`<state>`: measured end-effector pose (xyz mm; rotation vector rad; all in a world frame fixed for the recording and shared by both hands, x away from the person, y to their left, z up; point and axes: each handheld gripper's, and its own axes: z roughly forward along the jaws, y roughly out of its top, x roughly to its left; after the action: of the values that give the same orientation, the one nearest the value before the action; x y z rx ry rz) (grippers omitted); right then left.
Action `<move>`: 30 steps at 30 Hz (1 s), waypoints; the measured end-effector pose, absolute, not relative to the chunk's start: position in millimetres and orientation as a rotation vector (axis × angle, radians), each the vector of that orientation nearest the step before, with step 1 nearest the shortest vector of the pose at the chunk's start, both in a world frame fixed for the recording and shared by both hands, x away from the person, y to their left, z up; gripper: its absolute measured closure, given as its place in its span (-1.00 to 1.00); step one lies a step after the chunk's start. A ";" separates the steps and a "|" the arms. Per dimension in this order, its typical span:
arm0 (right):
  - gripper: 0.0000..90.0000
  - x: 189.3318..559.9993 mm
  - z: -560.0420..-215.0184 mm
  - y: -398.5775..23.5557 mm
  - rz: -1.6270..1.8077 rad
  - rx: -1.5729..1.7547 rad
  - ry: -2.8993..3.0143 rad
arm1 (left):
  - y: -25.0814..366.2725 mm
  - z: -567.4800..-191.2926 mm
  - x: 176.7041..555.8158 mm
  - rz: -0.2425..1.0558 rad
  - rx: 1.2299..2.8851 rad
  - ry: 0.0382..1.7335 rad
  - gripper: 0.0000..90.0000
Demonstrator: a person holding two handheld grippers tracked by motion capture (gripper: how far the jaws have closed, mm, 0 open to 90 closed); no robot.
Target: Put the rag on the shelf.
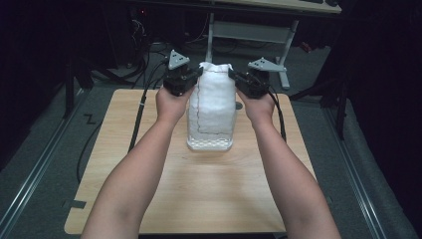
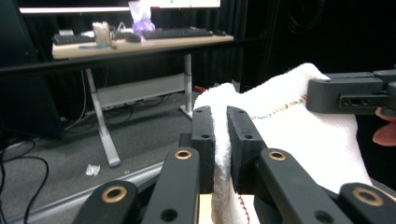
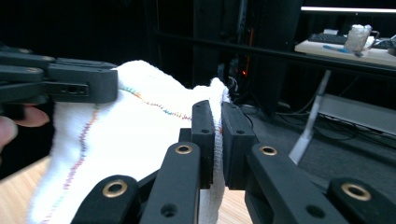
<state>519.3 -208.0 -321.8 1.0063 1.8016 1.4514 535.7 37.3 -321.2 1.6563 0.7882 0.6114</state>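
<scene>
A white towel [image 1: 211, 107] with a thin coloured stitch line hangs between the two hands above the far half of the wooden counter [image 1: 199, 189], and its lower edge rests on the board or is very near it; from the high view I cannot tell which. The left hand-held gripper [image 1: 185, 78] is clamped on the towel's top left corner and the right hand-held gripper [image 1: 247, 82] on the top right corner, so the cloth lies directly between them, and both hands are equally near. Its long axis runs from the held top edge down toward the person. The left gripper view shows the cloth pinched tight between its own jaws, and the right gripper view shows the same for the other corner. The high view alone shows how far the towel reaches down.
</scene>
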 end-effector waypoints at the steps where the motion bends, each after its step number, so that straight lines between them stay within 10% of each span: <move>1: 0.90 522.6 -324.3 -208.5 1.437 1.005 1.811 | 37.1 -324.5 538.1 0.601 1.663 0.793 0.83; 30: 0.68 557.8 -374.9 -206.7 1.244 1.160 2.010 | 40.1 -379.6 569.2 0.434 1.818 0.930 0.72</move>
<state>557.8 -206.7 -374.9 1.1603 2.0099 1.2439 569.2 40.1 -379.6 1.8176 0.9301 0.4341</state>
